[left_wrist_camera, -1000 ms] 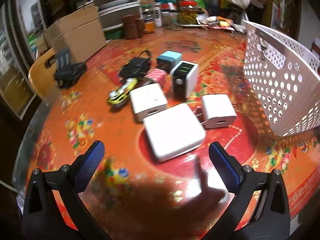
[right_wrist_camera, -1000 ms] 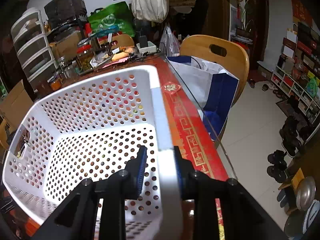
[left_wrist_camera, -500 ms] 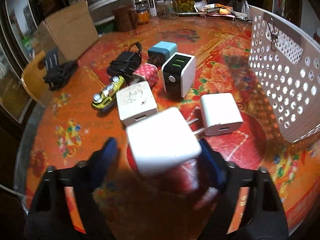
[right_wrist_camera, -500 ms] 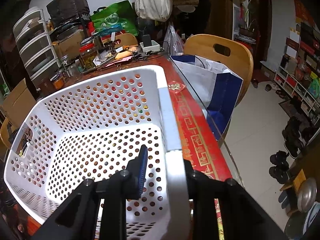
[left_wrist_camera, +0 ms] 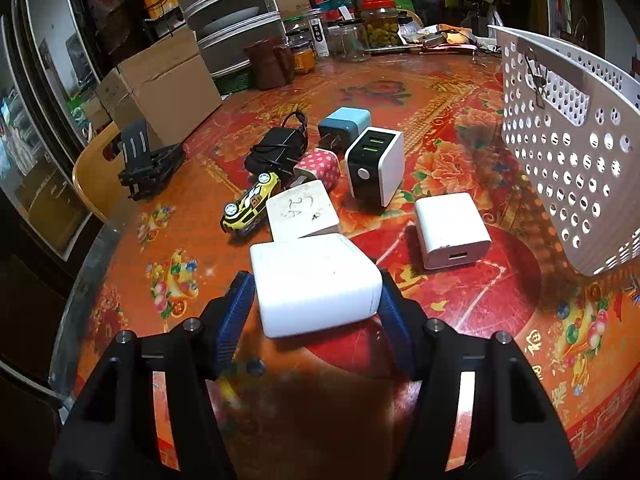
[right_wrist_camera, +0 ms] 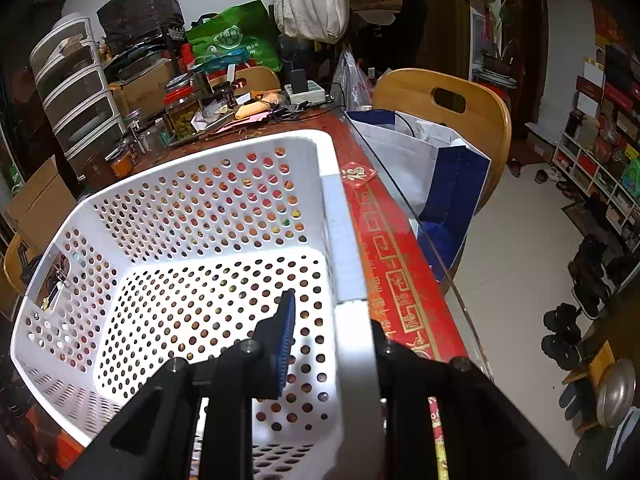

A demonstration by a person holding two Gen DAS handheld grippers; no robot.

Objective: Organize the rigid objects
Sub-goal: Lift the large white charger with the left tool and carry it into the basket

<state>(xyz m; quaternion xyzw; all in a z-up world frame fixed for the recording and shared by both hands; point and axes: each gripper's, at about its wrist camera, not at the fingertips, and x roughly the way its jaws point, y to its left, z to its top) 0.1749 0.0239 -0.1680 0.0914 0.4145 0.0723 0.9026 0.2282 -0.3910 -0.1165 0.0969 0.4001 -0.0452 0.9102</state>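
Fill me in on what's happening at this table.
A person is sorting chargers into a basket with two handheld grippers. The left gripper is shut on a big white charger, and the right gripper clamps the basket's wall. The basket looks empty. More chargers and a toy car lie on the table.

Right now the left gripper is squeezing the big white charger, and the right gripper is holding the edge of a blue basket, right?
Almost. The left gripper does have the big white charger between its fingers, and the right gripper does hold the basket's edge. But the basket is white, not blue, as the right wrist view shows. Only the gripper pads are blue.
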